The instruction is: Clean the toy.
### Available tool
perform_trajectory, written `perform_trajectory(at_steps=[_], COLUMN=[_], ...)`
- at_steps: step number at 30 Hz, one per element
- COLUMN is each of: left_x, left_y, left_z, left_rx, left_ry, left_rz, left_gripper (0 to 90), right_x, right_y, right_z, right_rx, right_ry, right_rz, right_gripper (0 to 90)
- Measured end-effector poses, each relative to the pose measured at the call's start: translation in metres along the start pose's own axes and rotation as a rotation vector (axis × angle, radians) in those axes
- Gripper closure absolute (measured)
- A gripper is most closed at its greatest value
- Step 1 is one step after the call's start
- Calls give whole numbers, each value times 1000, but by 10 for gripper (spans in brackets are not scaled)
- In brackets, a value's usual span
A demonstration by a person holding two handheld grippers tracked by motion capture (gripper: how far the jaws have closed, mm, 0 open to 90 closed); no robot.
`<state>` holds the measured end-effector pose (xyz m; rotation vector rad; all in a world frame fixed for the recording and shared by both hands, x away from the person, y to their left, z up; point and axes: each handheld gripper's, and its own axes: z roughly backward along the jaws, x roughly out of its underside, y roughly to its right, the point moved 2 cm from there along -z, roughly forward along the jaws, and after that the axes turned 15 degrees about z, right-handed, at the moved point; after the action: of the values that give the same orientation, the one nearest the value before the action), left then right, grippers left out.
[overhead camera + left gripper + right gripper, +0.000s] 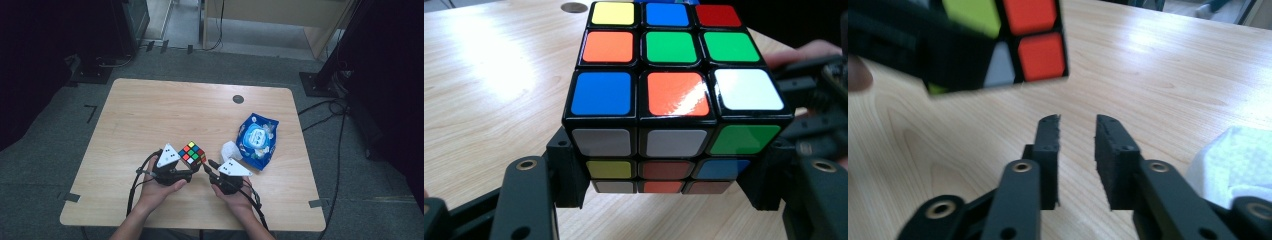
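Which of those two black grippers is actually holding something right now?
The left gripper: its jaws clamp the coloured puzzle cube from both sides. The right gripper has nothing between its jaws, which stand slightly apart.

The puzzle cube (192, 153) is a black-framed three-by-three with scrambled stickers; it sits near the table's front middle, clamped on two opposite sides between the jaws of the left gripper (664, 192) and held clear of the wood; in the left gripper view its top face reads yellow, blue, red along the far row, orange, green, green across the middle, blue, orange, white nearest; the face toward the camera shows white, white, green on top; in the right gripper view a corner of it (998, 40) hangs blurred above the tabletop.
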<state>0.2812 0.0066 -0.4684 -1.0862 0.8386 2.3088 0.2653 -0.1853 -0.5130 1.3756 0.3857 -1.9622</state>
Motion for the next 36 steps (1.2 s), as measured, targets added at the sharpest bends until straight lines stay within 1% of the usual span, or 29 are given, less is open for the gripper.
perform_trajectory(at_steps=[2, 4, 6, 9, 12, 18, 19, 21, 22, 23, 24, 26, 27, 28, 30, 32, 34, 36], left_x=[1, 2, 1, 2, 2, 4, 5, 5, 5, 5, 5, 6, 6, 6, 8, 10, 11, 13], left_y=[1, 1, 0, 0, -1, -2, -1, -1, -1, -2, -2, -2, -2, -2, -2, 0, 1, 2], left_z=[-2, -3, -3, -2, -2, -3, -3, -3, -2, -1, -1, -2, -2, -3, -5, -8, -10, -11], left_rx=[4, 8, 15, 15, 19, 20, 17, 0, -6, -9, -10, -15, -15, -18, -23, -32, -35, -48], left_ry=[-7, -10, -14, -12, -10, -19, -16, 6, 17, 22, 28, 37, 38, 38, 38, 39, 32, 39], left_rz=[-2, -5, -1, -5, -10, -13, -16, -19, -18, -22, -22, -20, -19, -21, -24, -26, -32, -42], left_gripper=[341, 341, 340, 340, 341, 340, 340, 341, 341, 341, 341, 342, 342, 342, 342, 342, 342, 342], right_x=[-2, -4, -4, -4, -5, -8, -9, -11, -12, -13, -15, -18, -19, -20, -23, -26, -29, -31], right_y=[3, 4, 5, 6, 6, 11, 12, 11, 11, 12, 13, 18, 21, 24, 30, 32, 31, 30], right_z=[2, 4, 5, 6, 7, 12, 13, 15, 17, 17, 19, 22, 25, 27, 31, 32, 33, 32], right_rx=[-28, -42, -48, -61, -53, -35, -32, -38, -48, -48, -42, -24, -17, -23, -48, -74, -108, -123], right_ry=[15, 28, 27, 30, 33, 55, 61, 73, 81, 87, 94, 105, 110, 128, 154, 170, 174, 178], right_rz=[-26, -41, -40, -60, -55, -65, -65, -61, -60, -55, -66, -113, -156, -204, -298, -359, -425, -470], right_gripper=[802, 831, 841, 844, 845, 854, 856, 856, 842, 822, 801, 773, 741, 699, 613, 501, 431, 388])
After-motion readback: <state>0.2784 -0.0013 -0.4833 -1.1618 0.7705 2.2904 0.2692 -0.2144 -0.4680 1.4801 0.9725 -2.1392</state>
